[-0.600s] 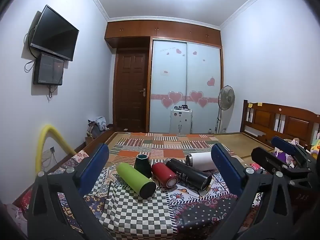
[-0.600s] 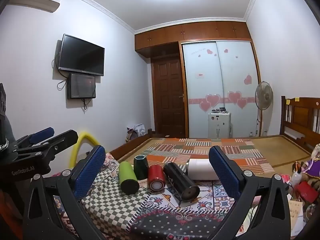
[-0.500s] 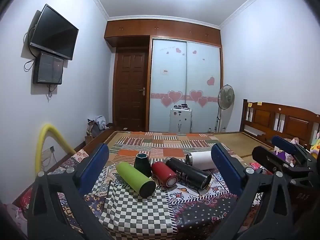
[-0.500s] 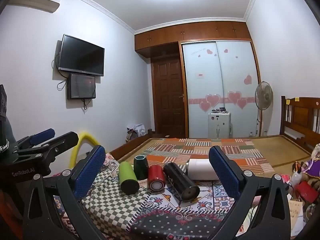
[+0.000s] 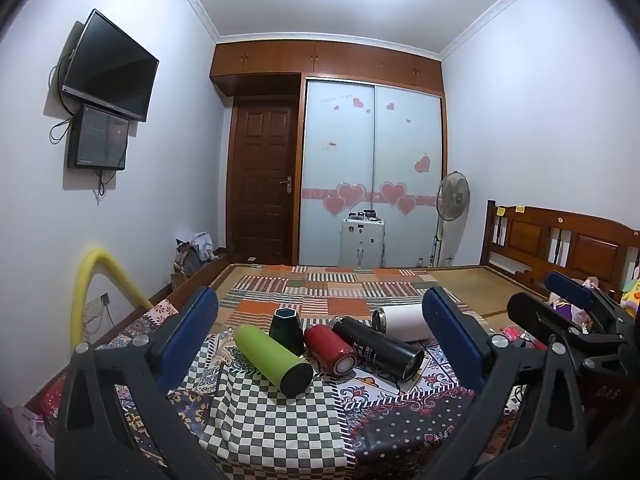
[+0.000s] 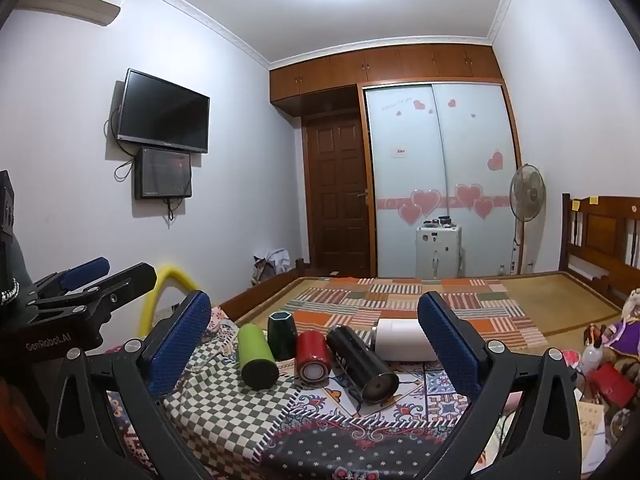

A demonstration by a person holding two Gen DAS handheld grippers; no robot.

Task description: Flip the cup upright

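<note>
nothing moved; only right view shows air conditioner [image 6: 68, 2].

Both cameras sit low at the foot of the bed [image 5: 460, 284], each looking forward between its own blue-padded tongs toward the wardrobe [image 5: 372, 176] and door [image 6: 340, 196]. The left view stands left and sees the right tongs [image 5: 568, 304] at its right edge; the right view sees the left tongs [image 6: 108, 276] at its left. Both views share the row of cups [image 5: 336, 344], near, on the patchwork cloth [image 6: 240, 412].
</note>
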